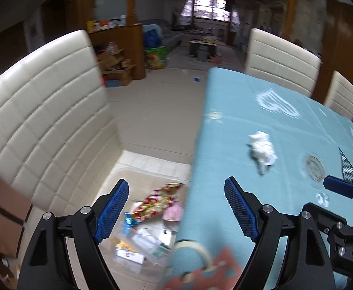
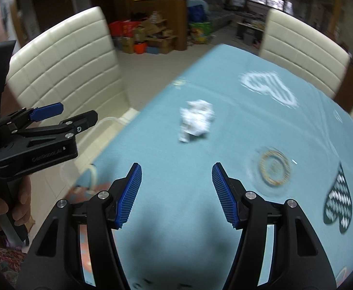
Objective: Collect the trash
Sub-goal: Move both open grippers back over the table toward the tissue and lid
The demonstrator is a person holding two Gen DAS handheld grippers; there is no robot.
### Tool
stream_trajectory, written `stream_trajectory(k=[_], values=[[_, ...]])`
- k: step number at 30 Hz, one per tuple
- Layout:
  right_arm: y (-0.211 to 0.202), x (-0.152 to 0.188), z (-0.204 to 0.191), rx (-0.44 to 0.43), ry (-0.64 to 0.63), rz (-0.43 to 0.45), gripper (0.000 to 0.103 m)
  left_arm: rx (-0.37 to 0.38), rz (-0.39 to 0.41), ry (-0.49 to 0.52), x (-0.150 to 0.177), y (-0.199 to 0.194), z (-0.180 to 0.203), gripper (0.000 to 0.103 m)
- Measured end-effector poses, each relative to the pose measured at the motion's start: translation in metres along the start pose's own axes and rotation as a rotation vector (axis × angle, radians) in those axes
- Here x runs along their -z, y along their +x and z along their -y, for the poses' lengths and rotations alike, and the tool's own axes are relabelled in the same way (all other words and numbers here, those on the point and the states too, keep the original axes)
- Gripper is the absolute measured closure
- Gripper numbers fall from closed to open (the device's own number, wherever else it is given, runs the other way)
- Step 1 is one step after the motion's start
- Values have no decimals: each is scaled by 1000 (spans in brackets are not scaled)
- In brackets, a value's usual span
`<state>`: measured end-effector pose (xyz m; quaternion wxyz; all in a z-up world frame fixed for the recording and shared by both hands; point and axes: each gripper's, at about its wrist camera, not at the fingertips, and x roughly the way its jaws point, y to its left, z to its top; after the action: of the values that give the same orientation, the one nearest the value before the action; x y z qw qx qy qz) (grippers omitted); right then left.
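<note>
A crumpled white paper ball lies on the light blue tablecloth; it also shows in the right wrist view. My left gripper is open and empty, straddling the table's left edge above a clear plastic bin on the chair seat. The bin holds wrappers and packets. My right gripper is open and empty over the tablecloth, with the paper ball ahead of it. The left gripper shows from the side in the right wrist view.
A cream padded chair stands left of the table; more cream chairs stand behind it. A roll of tape and a pink patterned item lie near the table's front left corner. A clear glass dish sits right of the paper ball.
</note>
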<state>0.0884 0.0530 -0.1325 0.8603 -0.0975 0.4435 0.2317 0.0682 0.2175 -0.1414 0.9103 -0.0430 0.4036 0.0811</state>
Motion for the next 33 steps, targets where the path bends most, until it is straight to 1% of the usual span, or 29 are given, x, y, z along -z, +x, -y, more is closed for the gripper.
stream_trajectory(k=[2,4,9,11,16,18,22,27,32,33], values=[[-2,4,18,23,42,-6,39,31,-6,27,-2,3,17,23],[-5,8,31,49,73,-8,34,61,-10,55,-4,7,35,23],[-9,16,62,107,134,-1,19,103,-27,112,-8,18,68,23],[-9,17,71,126,149,0,15,115,-33,129,-11,23,78,23],[-1,20,97,142,186,-13,14,131,-49,164,-17,39,101,23],[5,19,105,140,197,-19,10,132,-57,179,-20,47,109,23],[25,16,116,138,205,-39,9,130,-84,208,-28,67,122,23],[54,10,126,149,207,-76,7,112,-93,240,-34,87,129,23],[71,7,133,156,209,-86,7,98,-121,247,-38,108,132,23],[73,6,135,151,211,-88,9,95,-124,247,-37,111,133,23]])
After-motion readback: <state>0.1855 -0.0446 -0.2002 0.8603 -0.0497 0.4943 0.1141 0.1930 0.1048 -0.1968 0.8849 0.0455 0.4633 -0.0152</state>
